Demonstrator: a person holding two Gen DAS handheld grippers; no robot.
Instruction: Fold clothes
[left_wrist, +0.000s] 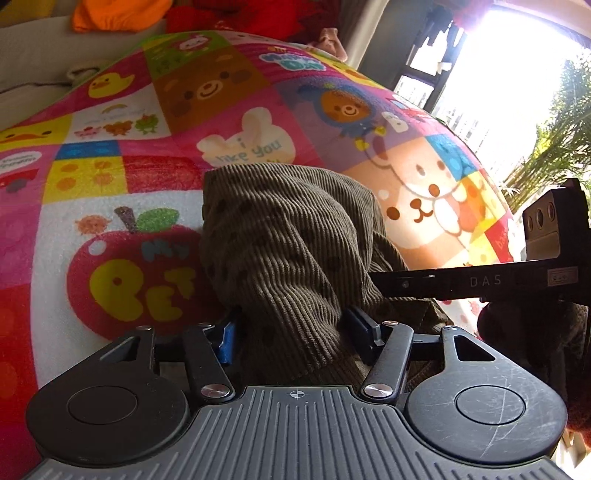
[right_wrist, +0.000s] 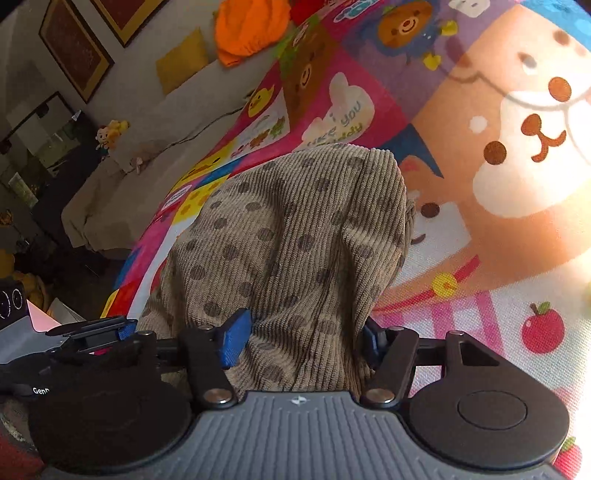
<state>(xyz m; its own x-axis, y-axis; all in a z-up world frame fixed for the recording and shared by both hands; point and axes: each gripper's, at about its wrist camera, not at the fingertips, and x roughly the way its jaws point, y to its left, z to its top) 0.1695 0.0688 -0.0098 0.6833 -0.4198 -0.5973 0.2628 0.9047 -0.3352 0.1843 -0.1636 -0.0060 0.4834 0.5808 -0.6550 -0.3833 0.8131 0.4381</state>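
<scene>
Both grippers were clenched on the same brown corduroy garment. From the left wrist view, the left gripper (left_wrist: 291, 332) had its blue pads (left_wrist: 227, 338) pressed in on either side of a bunched fold of the garment (left_wrist: 288, 236), which rose between the fingers and then draped forward and down toward the blanket (left_wrist: 110, 184). The right gripper's black body (left_wrist: 480, 282) reached in from the right edge of that view, its tip buried in the cloth just beside the left one.

From the right wrist view, the right gripper (right_wrist: 299, 339) likewise pinched a gathered fold of the garment (right_wrist: 295, 236) between its blue pads (right_wrist: 234, 341), and the dotted fabric hung forward from the fingers. The left gripper (right_wrist: 96, 328) showed at the left edge, close alongside.

Beneath the garment lay the bright cartoon-print blanket (right_wrist: 498, 184), spread over a bed; the cloth's far end sat near the blanket's middle. An orange cloth (right_wrist: 251, 26) lay at the far edge of the bed, well apart from the garment.
</scene>
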